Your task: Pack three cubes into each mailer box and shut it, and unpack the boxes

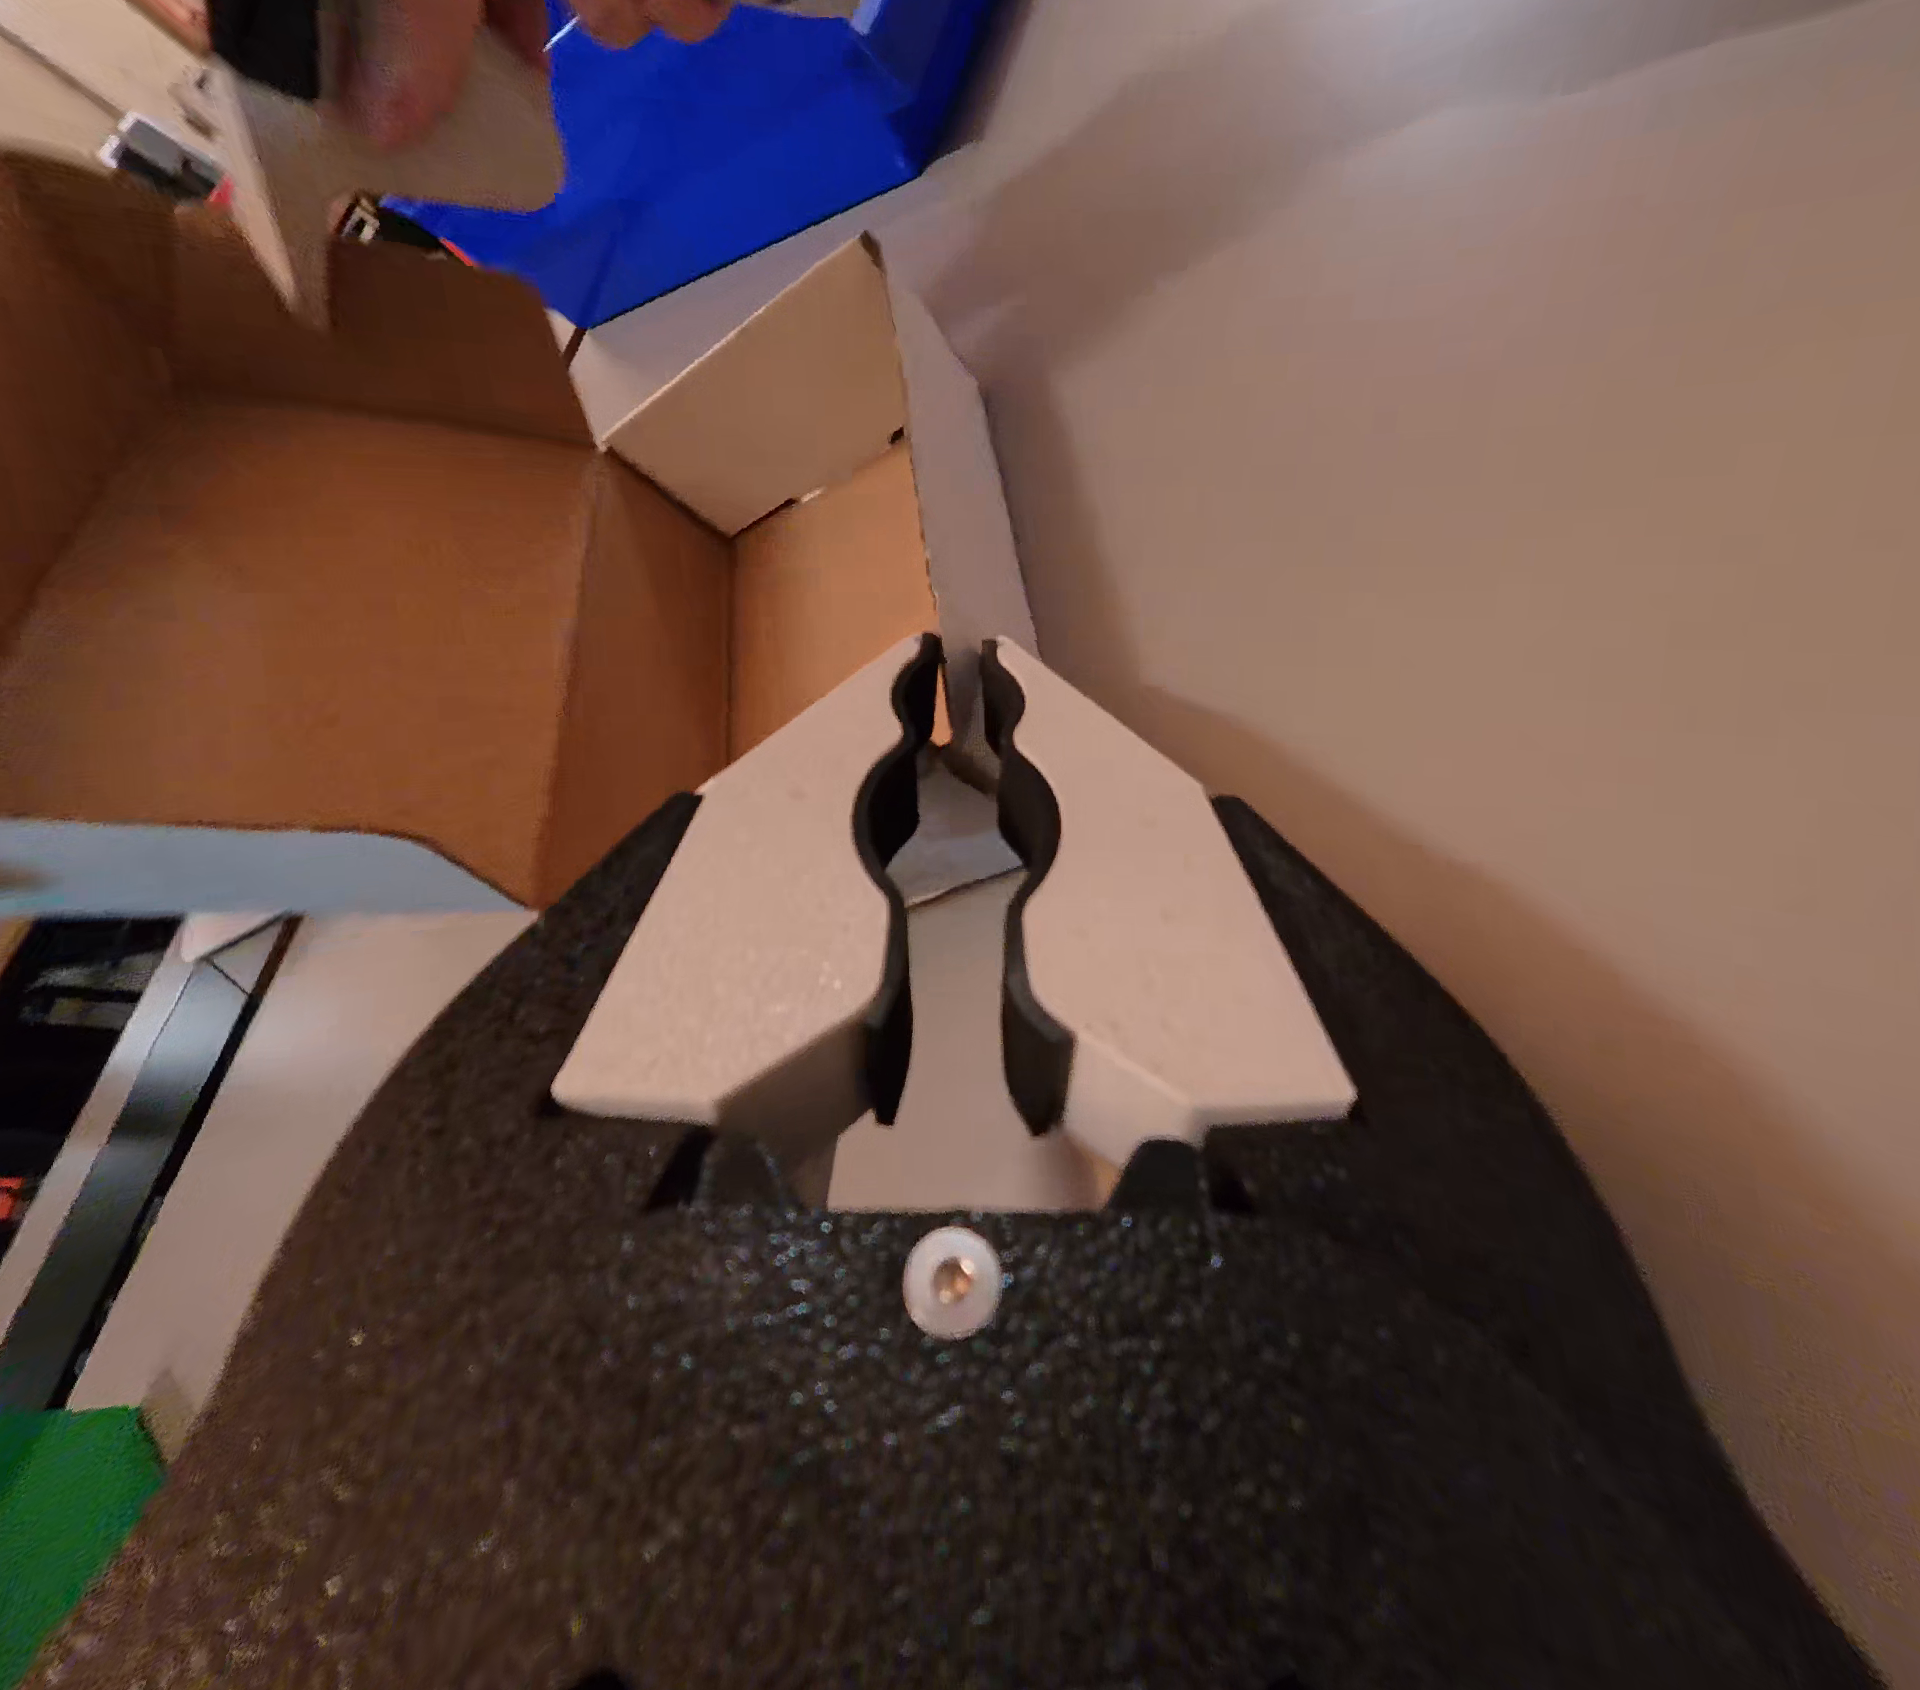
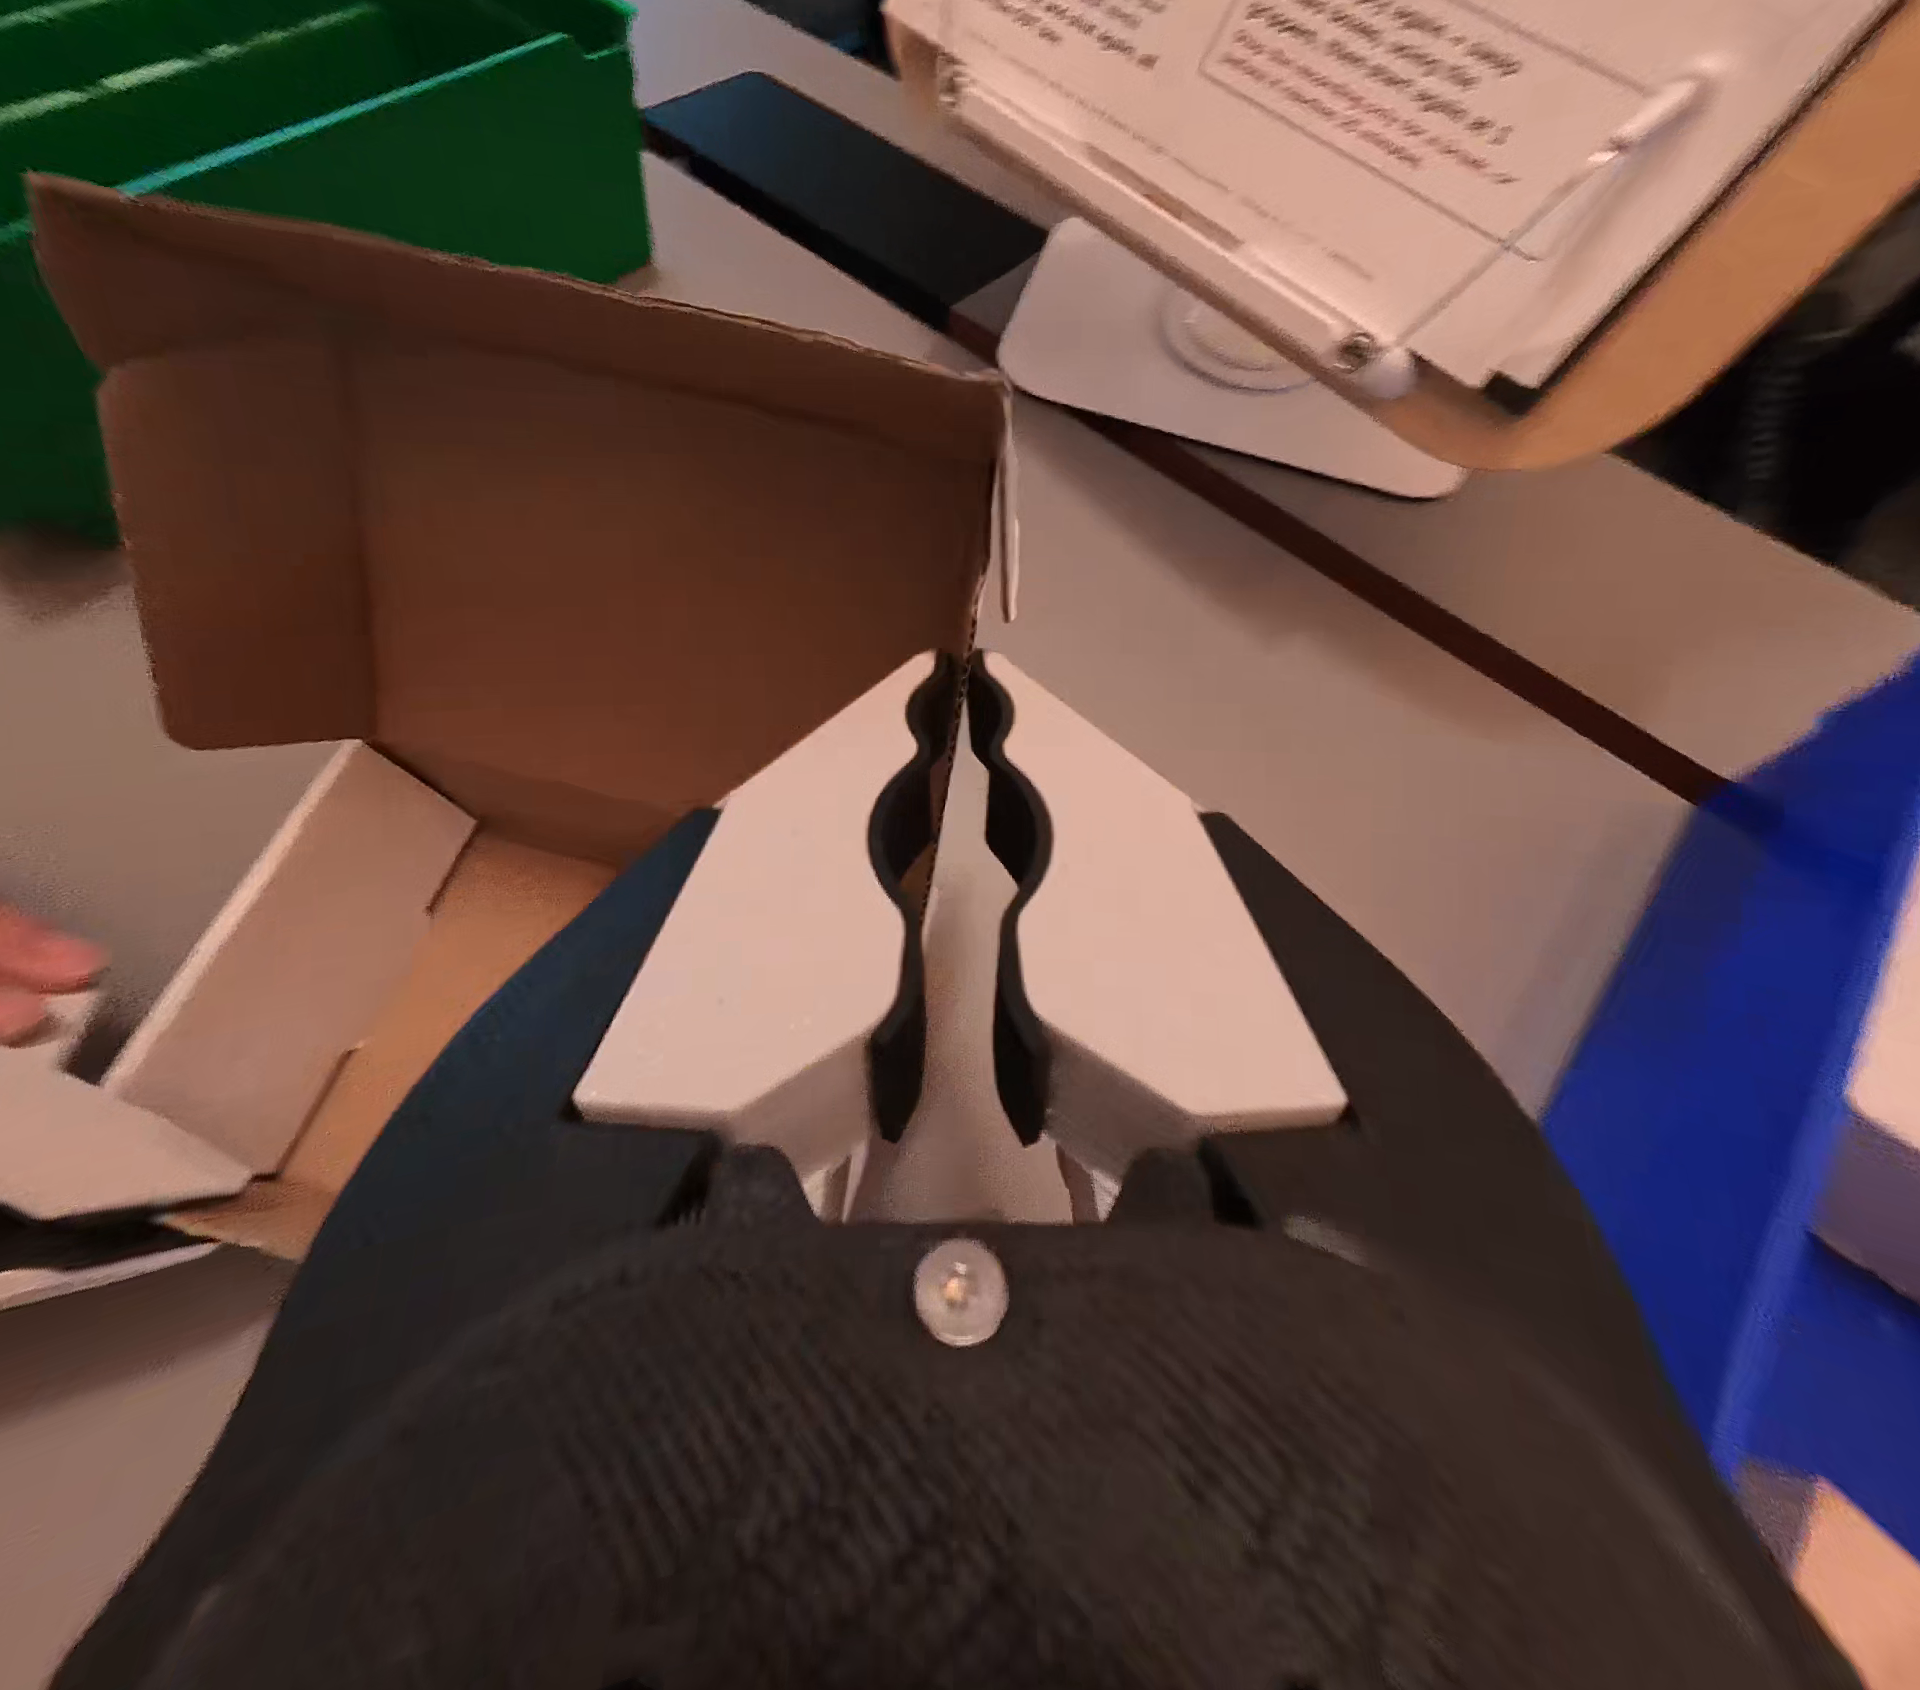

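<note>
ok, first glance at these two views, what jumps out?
The open mailer box, brown inside and white outside: the right hand-held gripper is shut on the edge of its raised lid, and the left hand-held gripper pinches a side wall. Next, the bright bins: green bin behind the lid, blue bin at right. A page stand sits at the back.

Mailer box: matt corrugated cardboard, brown inside, white outside. Beside it, green bin and blue bin look like smooth plastic. Table matt, smooth.
</note>
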A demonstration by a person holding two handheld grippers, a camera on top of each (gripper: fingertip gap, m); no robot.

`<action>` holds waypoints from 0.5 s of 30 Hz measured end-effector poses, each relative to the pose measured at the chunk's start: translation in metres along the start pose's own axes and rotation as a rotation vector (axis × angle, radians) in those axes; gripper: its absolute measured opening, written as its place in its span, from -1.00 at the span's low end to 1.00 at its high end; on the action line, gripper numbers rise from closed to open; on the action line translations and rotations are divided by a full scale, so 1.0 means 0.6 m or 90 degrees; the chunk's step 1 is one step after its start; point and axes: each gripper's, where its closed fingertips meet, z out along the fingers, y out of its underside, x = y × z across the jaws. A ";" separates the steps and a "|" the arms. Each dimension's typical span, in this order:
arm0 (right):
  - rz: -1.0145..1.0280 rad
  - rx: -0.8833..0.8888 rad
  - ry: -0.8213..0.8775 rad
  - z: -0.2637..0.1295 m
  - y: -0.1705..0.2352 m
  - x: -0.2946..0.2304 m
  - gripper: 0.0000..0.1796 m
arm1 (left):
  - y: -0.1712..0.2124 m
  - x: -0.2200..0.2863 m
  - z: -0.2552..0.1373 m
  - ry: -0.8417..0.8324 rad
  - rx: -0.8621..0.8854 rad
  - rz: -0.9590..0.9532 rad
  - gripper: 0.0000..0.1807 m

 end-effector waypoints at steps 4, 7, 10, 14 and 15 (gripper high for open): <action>0.011 0.071 0.081 -0.040 0.022 0.007 -0.99 | 0.002 -0.003 0.007 -0.012 -0.016 -0.026 -0.92; 0.040 0.116 0.105 -0.064 0.036 0.001 -0.99 | -0.002 -0.003 0.010 -0.032 -0.025 -0.044 -0.88; 0.039 0.144 0.143 -0.077 0.046 -0.003 -1.00 | -0.054 -0.033 -0.019 -0.111 0.076 -0.118 -0.88; 0.029 0.139 0.169 -0.085 0.056 -0.013 -1.00 | -0.043 -0.120 -0.088 -0.332 0.083 -0.306 -0.91; 0.025 0.135 0.170 -0.086 0.059 -0.015 -1.00 | -0.027 -0.132 -0.097 -0.368 0.053 -0.331 -0.88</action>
